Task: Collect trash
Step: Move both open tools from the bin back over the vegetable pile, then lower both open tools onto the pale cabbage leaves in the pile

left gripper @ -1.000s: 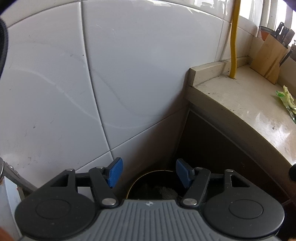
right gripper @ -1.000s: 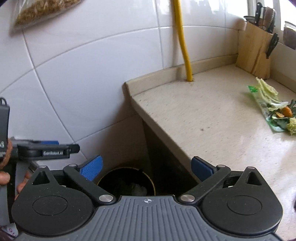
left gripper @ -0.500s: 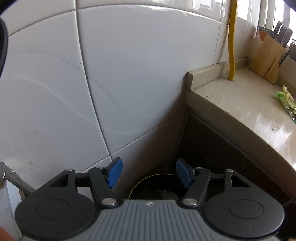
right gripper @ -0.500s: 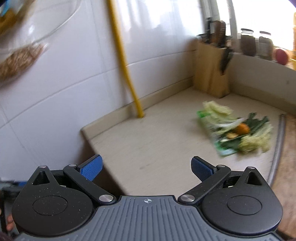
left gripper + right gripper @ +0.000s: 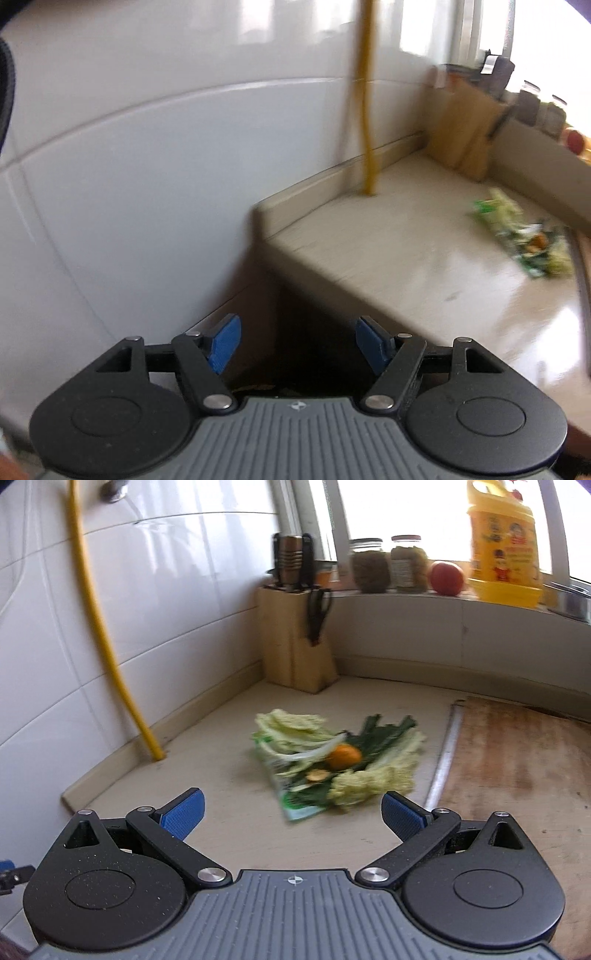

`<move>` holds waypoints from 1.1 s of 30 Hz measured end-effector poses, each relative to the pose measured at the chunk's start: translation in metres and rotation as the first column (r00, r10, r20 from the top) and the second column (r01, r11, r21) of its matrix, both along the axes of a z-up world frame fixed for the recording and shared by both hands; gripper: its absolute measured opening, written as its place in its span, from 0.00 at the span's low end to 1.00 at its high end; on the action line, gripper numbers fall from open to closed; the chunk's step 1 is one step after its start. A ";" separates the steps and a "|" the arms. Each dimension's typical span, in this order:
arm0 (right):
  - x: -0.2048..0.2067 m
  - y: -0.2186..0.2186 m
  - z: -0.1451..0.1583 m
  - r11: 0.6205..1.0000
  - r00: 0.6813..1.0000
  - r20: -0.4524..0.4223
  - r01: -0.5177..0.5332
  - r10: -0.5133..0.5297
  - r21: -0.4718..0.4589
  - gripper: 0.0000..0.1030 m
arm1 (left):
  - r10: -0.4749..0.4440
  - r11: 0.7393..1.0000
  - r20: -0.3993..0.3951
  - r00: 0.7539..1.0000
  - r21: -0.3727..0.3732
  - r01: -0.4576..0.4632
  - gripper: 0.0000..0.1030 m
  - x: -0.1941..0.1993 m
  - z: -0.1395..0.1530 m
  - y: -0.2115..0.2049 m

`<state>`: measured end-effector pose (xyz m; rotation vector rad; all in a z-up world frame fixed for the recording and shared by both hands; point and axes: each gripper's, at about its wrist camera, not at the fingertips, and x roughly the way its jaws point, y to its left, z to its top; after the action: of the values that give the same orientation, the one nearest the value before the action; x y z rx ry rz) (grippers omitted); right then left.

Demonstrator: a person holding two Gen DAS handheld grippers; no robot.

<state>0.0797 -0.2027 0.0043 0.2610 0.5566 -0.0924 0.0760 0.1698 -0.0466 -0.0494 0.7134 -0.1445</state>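
Beige countertop [image 5: 229,827] against white tiled wall [image 5: 184,602], vegetable scraps [image 5: 332,760] near knife block [image 5: 295,638], both tongs spread, empty

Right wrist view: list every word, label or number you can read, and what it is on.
None can be read.
Yellow jug: red label with figures, print too blurred.
Right jar: pale label, too small to read.
Green wrapper under the scraps: print blurred.
Right gripper: a crosshair mark on its body, no words.
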 end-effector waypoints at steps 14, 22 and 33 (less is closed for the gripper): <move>-0.005 -0.066 -0.011 1.000 1.000 -0.011 0.024 -0.024 0.008 1.00 | -0.356 0.934 0.124 0.926 0.017 0.356 0.66 0.028 0.040 -0.156; 0.000 -0.103 -0.015 0.998 1.000 -0.017 0.001 0.000 0.056 1.00 | -0.406 0.914 0.123 0.905 0.045 0.404 0.66 0.045 0.039 -0.213; 0.011 -0.102 -0.023 0.995 0.999 -0.031 -0.014 0.017 0.098 1.00 | -0.504 0.864 0.116 0.856 0.091 0.496 0.66 0.088 0.040 -0.255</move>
<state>0.0909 -0.3046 -0.0191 0.3508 0.5959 -0.0548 0.1639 -0.0854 -0.0066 0.2047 0.5796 -0.6241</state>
